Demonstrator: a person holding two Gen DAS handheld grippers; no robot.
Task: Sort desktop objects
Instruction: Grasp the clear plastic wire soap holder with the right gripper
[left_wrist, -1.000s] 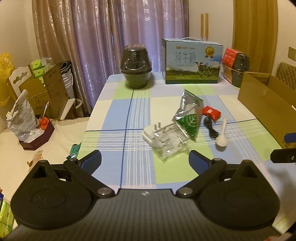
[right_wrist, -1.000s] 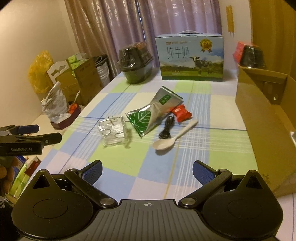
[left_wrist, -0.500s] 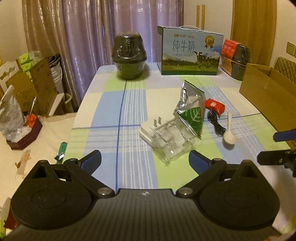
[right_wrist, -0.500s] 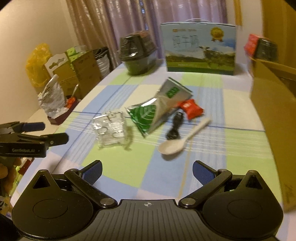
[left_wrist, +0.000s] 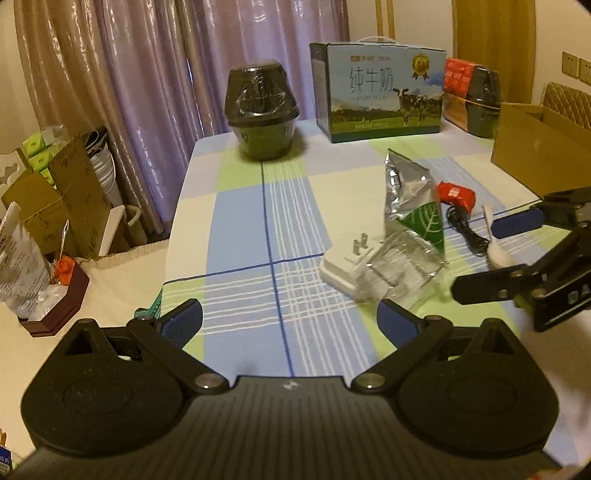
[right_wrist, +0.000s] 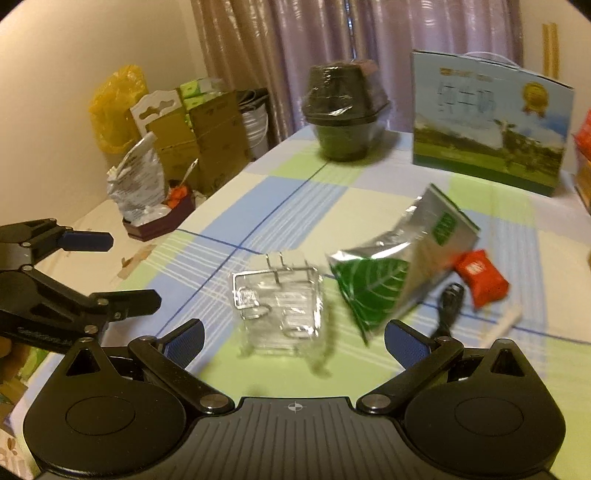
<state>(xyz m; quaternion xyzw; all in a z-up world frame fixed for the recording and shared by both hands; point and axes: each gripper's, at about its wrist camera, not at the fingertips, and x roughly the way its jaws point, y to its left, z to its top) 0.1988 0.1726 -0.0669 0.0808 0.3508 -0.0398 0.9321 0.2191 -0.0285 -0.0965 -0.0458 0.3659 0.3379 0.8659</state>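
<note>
The left gripper is held with its jaws spread wide and nothing between them, low over the near edge of the checked tablecloth. The right gripper is likewise held spread and empty, poised just in front of the clear plastic blister pack.

That blister pack is taken as the landmark. In the left wrist view it is seen lying partly over a white plug adapter, whose 2 metal prongs stand up just beside it. A silver and green foil pouch is seen touching the pack on its right side, angled away toward the far end of the table. Beyond the pouch, further right of the pack, a small red packet is laid, with a black cable and a white plastic spoon near it.

Well behind the pack, at the far end of the table, a stack of black shrink-wrapped bowls and a blue milk carton case are set. To the far right of the pack an open cardboard box is placed. The right view is blurred, so finer detail cannot be told.
</note>
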